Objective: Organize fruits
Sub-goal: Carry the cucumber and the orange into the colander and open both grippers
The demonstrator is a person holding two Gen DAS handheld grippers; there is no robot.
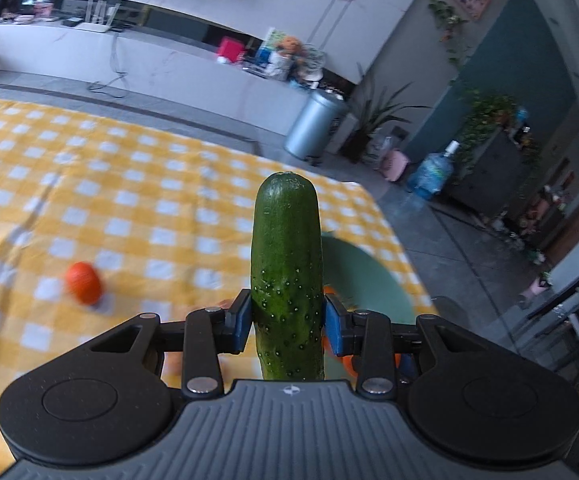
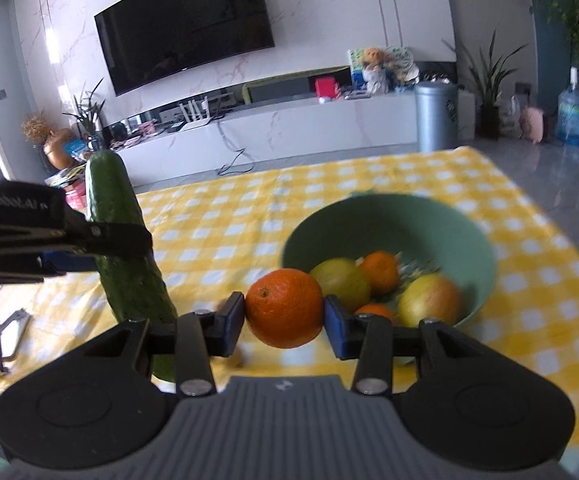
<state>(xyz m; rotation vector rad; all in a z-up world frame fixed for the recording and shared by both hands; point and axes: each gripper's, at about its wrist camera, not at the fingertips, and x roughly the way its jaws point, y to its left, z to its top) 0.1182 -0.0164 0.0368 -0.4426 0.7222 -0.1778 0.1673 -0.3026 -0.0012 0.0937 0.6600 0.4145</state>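
Clearly both tongs had something in hand. The left gripper (image 1: 286,325) was clamped on a cucumber (image 1: 286,276), its blue pads pressing the lower part of the vegetable, which stood nearly upright and rose well above the jaws. The right gripper (image 2: 284,320) was closed on an orange (image 2: 284,307), one pad on each side of the fruit, held clear of the yellow checked tablecloth (image 2: 429,184).

Just beyond the orange sat the green bowl (image 2: 469,236), already holding two yellow-green apples and a few smaller oranges. To my eye the step was the carry to the bowl. Done well, the orange would be brought over the rim and lowered onto a gap among the fruit before the pads let go, since a drop from height could make it bounce or knock an apple out. The cucumber, being long and gripped low, looked liable to swing, so a steady wrist seemed wise, with the two tongs kept apart where they stood close.

The cucumber was dark green, glossy, dotted with pale bumps, blunt at the top. The orange was bright, dimpled, with a small stem scar. Another small orange (image 1: 84,283) lay alone on the cloth, well apart from the bowl.
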